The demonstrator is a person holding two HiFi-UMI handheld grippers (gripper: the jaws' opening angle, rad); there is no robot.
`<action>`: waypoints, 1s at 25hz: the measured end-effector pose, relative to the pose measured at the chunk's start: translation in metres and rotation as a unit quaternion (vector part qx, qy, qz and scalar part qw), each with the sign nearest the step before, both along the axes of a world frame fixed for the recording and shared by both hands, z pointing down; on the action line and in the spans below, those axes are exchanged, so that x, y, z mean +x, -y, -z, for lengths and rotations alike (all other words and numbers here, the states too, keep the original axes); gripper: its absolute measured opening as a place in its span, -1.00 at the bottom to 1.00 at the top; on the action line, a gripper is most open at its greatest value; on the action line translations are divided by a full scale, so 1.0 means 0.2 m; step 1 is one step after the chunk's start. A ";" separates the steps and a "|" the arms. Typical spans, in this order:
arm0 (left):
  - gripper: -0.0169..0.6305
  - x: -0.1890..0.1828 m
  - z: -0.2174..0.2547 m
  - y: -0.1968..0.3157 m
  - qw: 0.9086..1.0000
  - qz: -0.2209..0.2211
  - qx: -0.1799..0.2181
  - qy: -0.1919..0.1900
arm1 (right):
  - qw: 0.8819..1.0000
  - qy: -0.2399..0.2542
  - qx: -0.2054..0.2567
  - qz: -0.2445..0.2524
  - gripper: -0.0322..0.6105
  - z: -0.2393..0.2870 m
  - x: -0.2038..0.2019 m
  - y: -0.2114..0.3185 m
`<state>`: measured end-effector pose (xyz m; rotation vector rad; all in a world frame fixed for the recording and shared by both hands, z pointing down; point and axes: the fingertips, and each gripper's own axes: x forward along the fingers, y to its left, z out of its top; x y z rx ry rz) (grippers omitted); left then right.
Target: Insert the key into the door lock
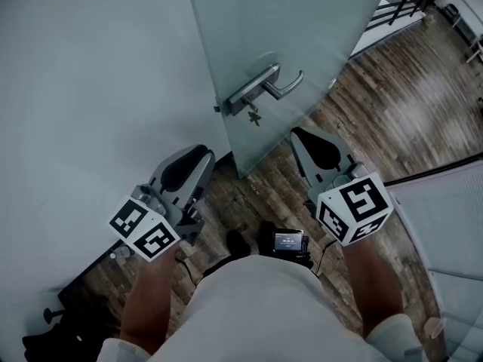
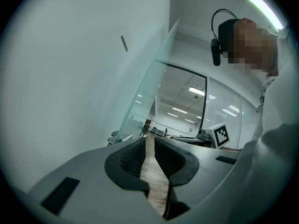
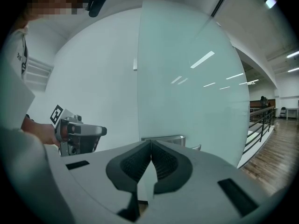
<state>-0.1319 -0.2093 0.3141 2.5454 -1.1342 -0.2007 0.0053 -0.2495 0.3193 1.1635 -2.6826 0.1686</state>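
Note:
A frosted glass door (image 1: 294, 29) stands ajar, its edge toward me. On it sits a metal lever handle (image 1: 278, 86) on a long plate, and a small key bunch (image 1: 253, 115) hangs from the lock just below the plate. My left gripper (image 1: 201, 155) is low and left of the door edge; its jaws stand a narrow gap apart with nothing between them (image 2: 149, 140). My right gripper (image 1: 300, 136) is below and right of the handle, shut and empty (image 3: 151, 143). The handle plate (image 3: 164, 138) shows just beyond its tips.
A pale wall (image 1: 90, 74) runs along the left of the door. Wood floor (image 1: 392, 104) lies beyond, with a black railing (image 1: 400, 6) at the top right. A glass partition (image 1: 445, 217) stands to my right. A black base (image 1: 83, 300) sits low left.

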 end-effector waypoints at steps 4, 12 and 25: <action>-0.75 0.01 -0.01 -0.05 1.000 -0.002 -0.002 0.003 | 1.000 0.005 -0.002 -0.003 -0.86 0.02 0.02 -0.03; -0.82 0.07 -0.01 -0.17 1.000 -0.019 -0.013 0.005 | 1.000 0.015 -0.011 -0.013 -0.86 0.04 0.06 -0.11; -0.86 0.12 0.00 -0.30 0.999 -0.027 -0.021 0.001 | 1.000 0.014 -0.018 -0.004 -0.86 0.03 0.06 -0.20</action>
